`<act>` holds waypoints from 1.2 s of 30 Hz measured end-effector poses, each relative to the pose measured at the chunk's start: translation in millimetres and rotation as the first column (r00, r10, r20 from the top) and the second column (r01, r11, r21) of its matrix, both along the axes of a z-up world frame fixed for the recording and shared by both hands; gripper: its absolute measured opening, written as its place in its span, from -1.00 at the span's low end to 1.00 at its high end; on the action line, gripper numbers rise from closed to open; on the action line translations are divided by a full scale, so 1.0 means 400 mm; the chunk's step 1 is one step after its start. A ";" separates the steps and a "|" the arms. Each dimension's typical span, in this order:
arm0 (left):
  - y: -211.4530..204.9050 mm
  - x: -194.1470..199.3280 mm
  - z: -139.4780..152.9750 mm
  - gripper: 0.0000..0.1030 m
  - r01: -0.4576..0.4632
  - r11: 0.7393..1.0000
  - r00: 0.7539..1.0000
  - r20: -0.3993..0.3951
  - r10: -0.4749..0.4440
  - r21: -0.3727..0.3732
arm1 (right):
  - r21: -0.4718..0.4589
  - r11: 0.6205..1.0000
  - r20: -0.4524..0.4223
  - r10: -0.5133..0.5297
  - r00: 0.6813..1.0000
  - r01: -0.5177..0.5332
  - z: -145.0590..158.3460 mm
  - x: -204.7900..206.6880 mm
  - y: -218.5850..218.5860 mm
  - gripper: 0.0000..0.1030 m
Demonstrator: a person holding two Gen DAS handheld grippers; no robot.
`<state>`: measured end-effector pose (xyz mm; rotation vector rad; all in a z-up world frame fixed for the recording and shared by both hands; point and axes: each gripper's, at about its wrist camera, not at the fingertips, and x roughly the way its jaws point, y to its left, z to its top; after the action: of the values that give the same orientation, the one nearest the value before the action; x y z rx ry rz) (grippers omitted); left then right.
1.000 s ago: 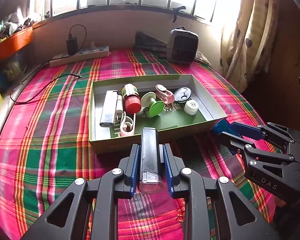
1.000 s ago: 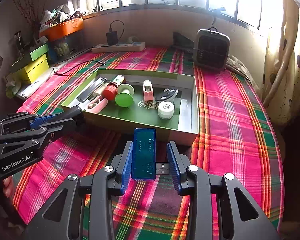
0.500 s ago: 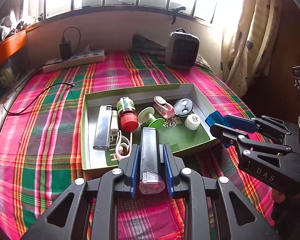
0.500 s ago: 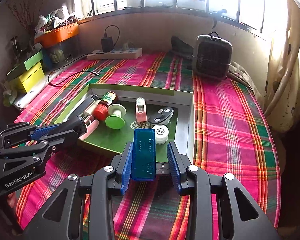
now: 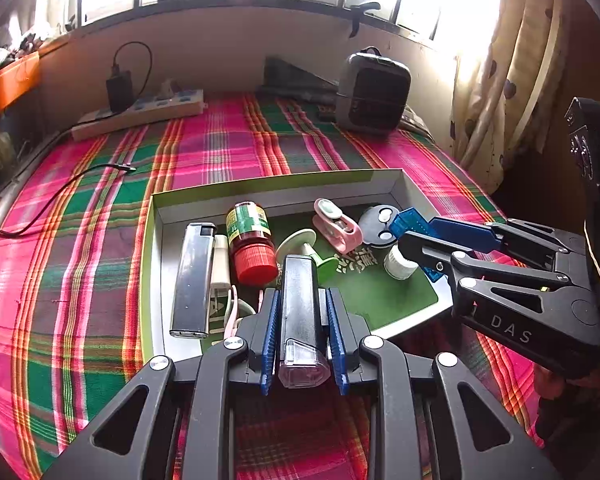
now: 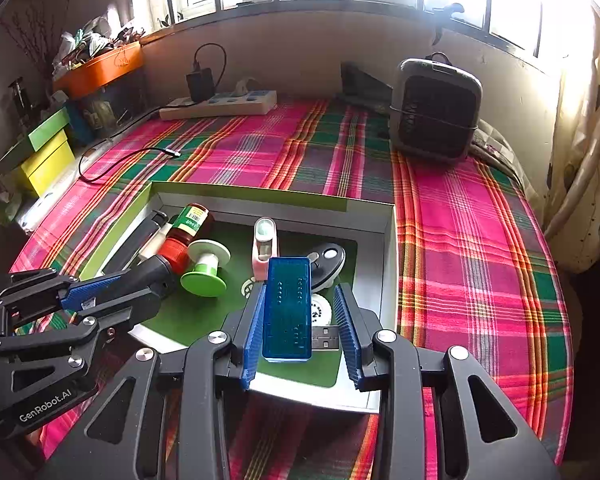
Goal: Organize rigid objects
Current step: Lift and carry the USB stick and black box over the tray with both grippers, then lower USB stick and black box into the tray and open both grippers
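Black lighter [image 5: 299,304] clamped in left tongs [image 5: 302,344]; blue USB module [image 6: 287,308] clamped in right tongs [image 6: 300,334]. Both over green tray [image 6: 388,280] on plaid bed [image 6: 480,260].

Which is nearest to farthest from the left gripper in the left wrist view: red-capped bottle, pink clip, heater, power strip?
From the left gripper:
1. red-capped bottle, in the tray just ahead, slightly left.
2. pink clip, deeper in the tray, ahead and right.
3. power strip at the far left and heater at the far right, by the wall: too close to call.
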<state>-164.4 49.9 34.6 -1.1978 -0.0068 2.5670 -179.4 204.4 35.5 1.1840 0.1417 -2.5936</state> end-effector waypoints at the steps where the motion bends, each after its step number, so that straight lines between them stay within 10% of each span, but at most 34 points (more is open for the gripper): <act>1: 0.001 -0.004 -0.002 -0.56 0.001 1.000 1.000 0.002 -0.001 0.000 | 0.000 1.000 0.004 0.001 1.000 -0.001 -0.003 -0.007 -0.001 -0.31; 36: 0.011 -0.045 -0.045 -0.56 -0.009 1.000 0.999 0.042 0.009 0.002 | 0.020 1.000 0.011 0.016 1.000 -0.016 -0.044 -0.077 -0.025 -0.31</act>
<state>-182.5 54.5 16.4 -1.2538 -0.0251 2.5485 -210.1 194.5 17.9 1.1989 0.1751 -2.5774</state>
